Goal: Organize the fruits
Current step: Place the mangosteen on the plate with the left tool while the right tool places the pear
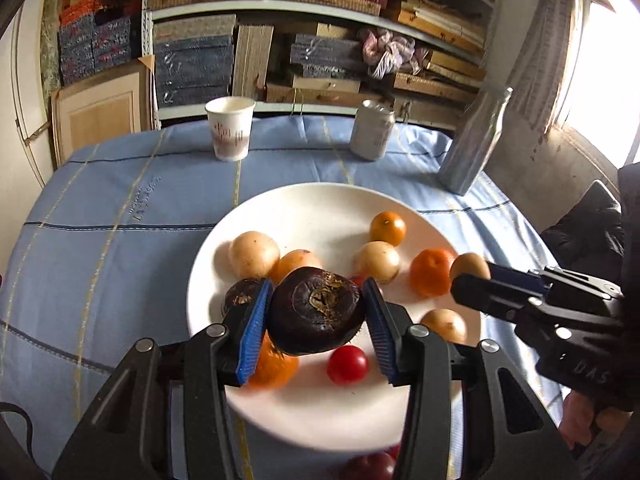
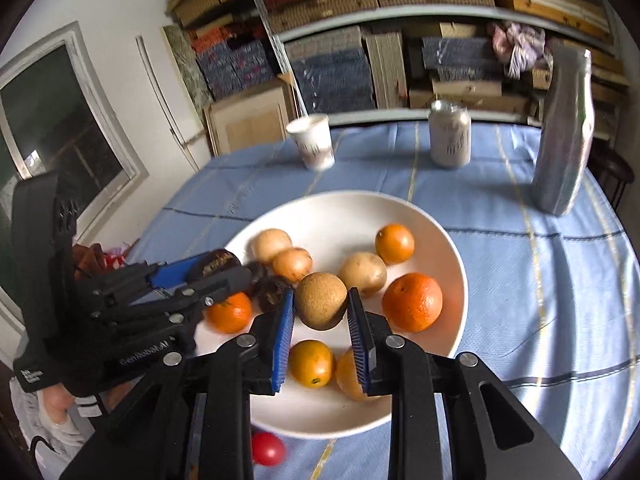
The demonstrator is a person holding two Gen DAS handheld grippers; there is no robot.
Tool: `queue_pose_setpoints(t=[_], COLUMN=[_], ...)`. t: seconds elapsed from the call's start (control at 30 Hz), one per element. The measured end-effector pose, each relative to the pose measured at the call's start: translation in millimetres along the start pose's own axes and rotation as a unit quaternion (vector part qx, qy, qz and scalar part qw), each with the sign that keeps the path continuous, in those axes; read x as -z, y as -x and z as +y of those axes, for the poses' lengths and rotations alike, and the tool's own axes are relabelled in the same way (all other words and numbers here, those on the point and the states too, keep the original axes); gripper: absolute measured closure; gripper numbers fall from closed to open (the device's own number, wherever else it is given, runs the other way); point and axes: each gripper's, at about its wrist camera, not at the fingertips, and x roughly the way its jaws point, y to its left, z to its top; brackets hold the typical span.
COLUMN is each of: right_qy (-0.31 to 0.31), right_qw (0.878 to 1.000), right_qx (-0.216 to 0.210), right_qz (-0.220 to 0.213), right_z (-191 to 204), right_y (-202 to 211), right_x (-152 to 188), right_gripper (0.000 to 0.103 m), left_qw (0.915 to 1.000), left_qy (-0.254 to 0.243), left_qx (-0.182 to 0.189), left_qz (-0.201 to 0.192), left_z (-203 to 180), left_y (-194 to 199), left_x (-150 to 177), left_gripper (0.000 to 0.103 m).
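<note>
Over the table (image 1: 120, 200), left tool (image 1: 316, 312) pinches a dark fruit (image 1: 316, 312), right tool (image 2: 322, 308) a brown fruit (image 2: 322, 300); lower each gently onto bare plate (image 1: 320, 208).

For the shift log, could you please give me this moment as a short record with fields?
left gripper: shut on a dark purple fruit, above the plate
right gripper: shut on a brown round fruit, above the plate
plate: white, holds oranges, pale round fruits, dark fruits
off plate: red fruit on the blue cloth
far side of table: paper cup, can, bottle
</note>
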Motion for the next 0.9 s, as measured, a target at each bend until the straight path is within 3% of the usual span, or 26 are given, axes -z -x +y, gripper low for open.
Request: queue_pose_setpoints(t=[0.47, 0.5, 0.53, 0.6, 0.63, 0.67, 0.8, 0.9], right_qy=[-0.002, -0.005, -0.007, -0.006, -0.005, 0.002, 0.021, 0.017], right_qw=[0.999, 0.999, 0.999, 0.999, 0.999, 0.999, 1.0, 0.999], right_qx=[0.003, -0.002, -0.006, -0.009, -0.007, -0.001, 0.008, -0.01], right_qz=[0.044, 0.049, 0.052, 0.051, 0.045, 0.035, -0.001, -0.038], right_z=[-14, -15, -15, -15, -13, -11, -4, 2], right_y=[-49, -50, -50, -47, -43, -38, -13, 15], right_x=[3, 4, 4, 4, 3, 1, -6, -13], right_gripper=[0.076, 0.072, 0.056, 0.042, 0.039, 0.039, 0.039, 0.037], left_qw=[0.9992, 0.9991, 0.9988, 0.9984, 0.9983, 0.9984, 0.9978, 0.9982], left_qy=[-0.018, -0.017, -0.014, 0.001, 0.01, 0.013, 0.026, 0.021], left_qx=[0.031, 0.034, 0.041, 0.053, 0.055, 0.054, 0.061, 0.047], left_qz=[0.018, 0.02, 0.023, 0.022, 0.018, 0.013, -0.006, -0.03], left_z=[-10, -10, -10, -7, -4, -2, 6, 8], left_y=[-39, -39, -41, -40, -38, -35, -17, 6], left_x=[-13, -12, -11, -12, -13, -13, -18, -21], left_gripper=[0.058, 0.058, 0.057, 0.053, 0.042, 0.039, 0.039, 0.038])
